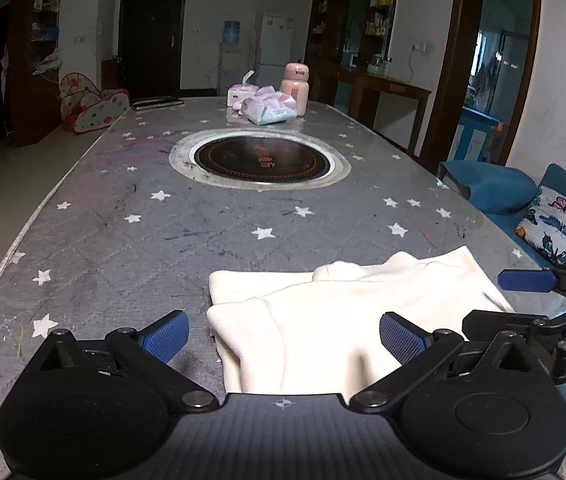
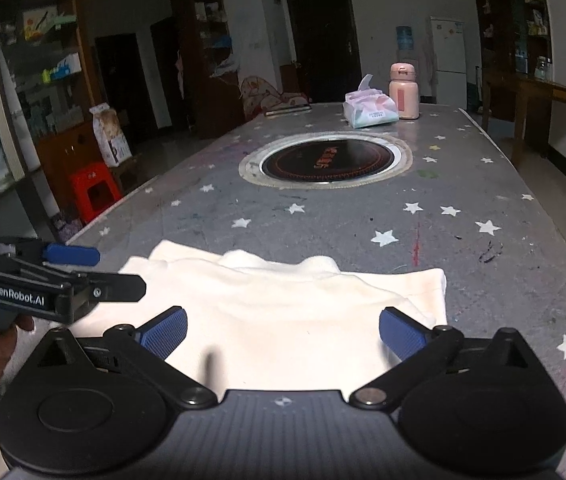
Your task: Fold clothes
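A cream-white garment (image 1: 323,320) lies partly folded on the grey star-patterned table (image 1: 163,240), at the near edge. It also shows in the right wrist view (image 2: 283,312). My left gripper (image 1: 285,338) is open, its blue pads wide apart just above the garment's left part, holding nothing. My right gripper (image 2: 283,332) is open over the garment's right part, also empty. The right gripper shows at the right edge of the left wrist view (image 1: 531,280). The left gripper shows at the left of the right wrist view (image 2: 71,256).
A round black cooktop (image 1: 261,158) is set in the table's middle. Tissue packs (image 1: 271,108) and a pink bottle (image 1: 295,86) stand at the far end. A blue sofa with a butterfly cushion (image 1: 559,224) is on the right. A red stool (image 2: 93,190) stands left of the table.
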Tool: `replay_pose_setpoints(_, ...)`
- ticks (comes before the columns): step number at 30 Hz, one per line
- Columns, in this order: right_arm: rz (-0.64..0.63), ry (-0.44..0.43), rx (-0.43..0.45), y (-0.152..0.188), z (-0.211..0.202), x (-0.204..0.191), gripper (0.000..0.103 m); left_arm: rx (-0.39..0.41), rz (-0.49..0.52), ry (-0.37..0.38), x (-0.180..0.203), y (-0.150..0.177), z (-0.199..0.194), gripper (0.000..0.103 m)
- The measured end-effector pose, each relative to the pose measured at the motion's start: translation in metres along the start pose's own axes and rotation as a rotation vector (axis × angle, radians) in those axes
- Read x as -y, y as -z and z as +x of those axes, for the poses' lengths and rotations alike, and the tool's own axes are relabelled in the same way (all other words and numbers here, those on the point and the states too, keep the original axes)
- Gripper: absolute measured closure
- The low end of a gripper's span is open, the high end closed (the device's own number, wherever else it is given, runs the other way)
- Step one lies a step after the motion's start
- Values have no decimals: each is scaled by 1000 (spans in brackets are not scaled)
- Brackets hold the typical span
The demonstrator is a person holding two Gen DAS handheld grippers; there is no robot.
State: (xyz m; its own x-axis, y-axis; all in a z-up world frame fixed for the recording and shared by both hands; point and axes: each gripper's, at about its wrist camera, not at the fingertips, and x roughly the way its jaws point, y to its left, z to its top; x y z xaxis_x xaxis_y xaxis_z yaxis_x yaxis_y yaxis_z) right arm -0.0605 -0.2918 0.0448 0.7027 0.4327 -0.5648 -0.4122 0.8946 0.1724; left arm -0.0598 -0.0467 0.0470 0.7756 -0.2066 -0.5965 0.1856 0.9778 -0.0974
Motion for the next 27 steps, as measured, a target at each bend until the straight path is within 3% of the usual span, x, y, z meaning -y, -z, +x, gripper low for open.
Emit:
replay_pose_setpoints(4,31,-51,6,2,0,1,0,27,11,-24,0,1,-5,0)
replay_pose_setpoints(12,21,-55,-33,4,3,-6,0,41,-7,-48,-5,4,-12,0)
replay_pose_setpoints(27,-81,-80,-89,8,7,-28,0,-6,-65,-60,-17,11,-11,0)
